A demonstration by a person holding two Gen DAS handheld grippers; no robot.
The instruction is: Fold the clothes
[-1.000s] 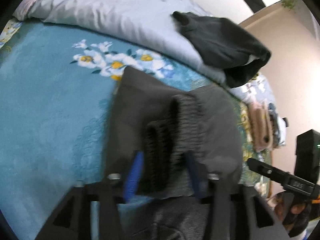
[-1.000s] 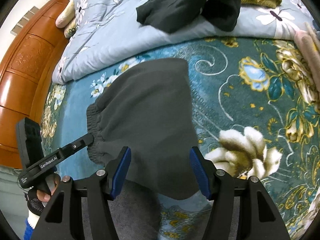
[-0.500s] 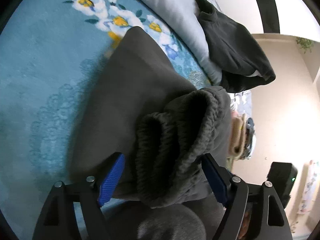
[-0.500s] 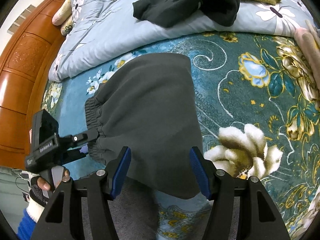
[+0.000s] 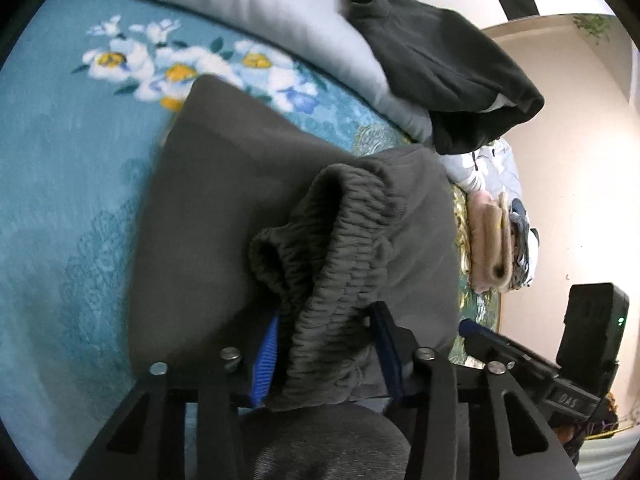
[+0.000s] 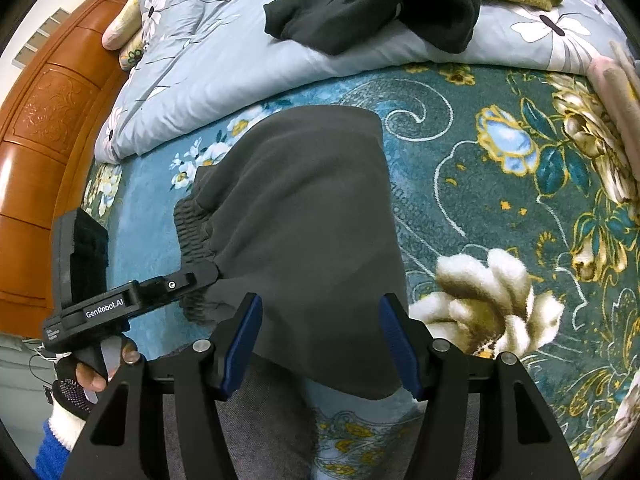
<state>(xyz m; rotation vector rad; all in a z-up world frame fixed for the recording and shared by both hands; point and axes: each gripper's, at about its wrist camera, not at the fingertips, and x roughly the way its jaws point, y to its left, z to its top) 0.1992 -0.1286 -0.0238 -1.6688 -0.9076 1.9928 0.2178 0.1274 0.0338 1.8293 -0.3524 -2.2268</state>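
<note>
The left hand-held gripper (image 5: pixel 326 344) clamps the ribbed waistband (image 5: pixel 340 264) of grey trousers (image 5: pixel 224 208) spread ahead of it on the teal floral bedspread (image 5: pixel 60 184). A dark garment (image 5: pixel 436 64) lies beyond, up right.

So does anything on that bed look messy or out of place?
Yes: a dark garment lies crumpled across the pale blue duvet, unfolded. The grey trousers lie mostly flat, but their ribbed waistband is bunched up between the fingers of the left gripper.
</note>
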